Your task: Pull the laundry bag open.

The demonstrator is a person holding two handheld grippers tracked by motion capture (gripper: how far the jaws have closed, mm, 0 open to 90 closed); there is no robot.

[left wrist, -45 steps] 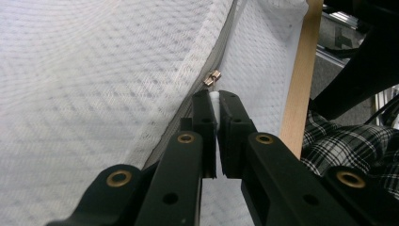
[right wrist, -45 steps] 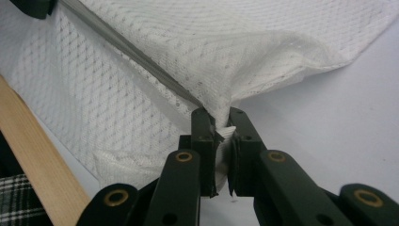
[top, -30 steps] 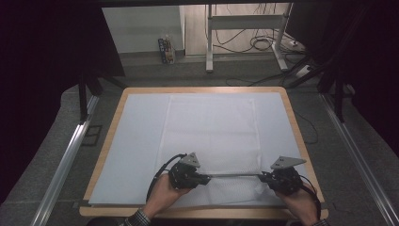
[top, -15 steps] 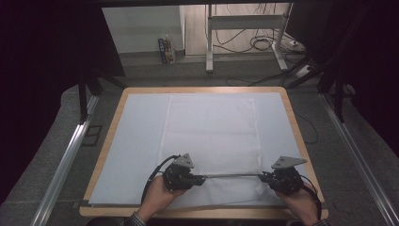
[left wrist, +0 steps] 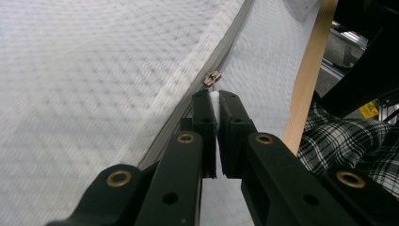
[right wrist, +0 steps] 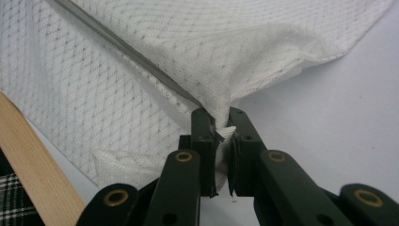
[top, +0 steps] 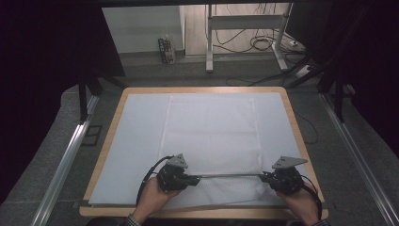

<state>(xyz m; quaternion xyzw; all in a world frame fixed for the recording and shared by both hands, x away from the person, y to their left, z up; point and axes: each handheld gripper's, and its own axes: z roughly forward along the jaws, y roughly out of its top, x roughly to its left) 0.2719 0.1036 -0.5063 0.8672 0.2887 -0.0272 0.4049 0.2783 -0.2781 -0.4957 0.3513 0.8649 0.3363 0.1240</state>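
A white mesh zippered bag is laid flat at the worktop centre. Its grey zipper is stretched taut at lower frame: left gripper jaws are clamped on the pull tab, right gripper jaws on the bag's corner. Judged next: the slider drawn along while tension is maintained.

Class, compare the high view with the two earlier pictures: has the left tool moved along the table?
Yes, slightly. The left tool has slid left and toward the near wooden table edge, widening its gap from the right tool.
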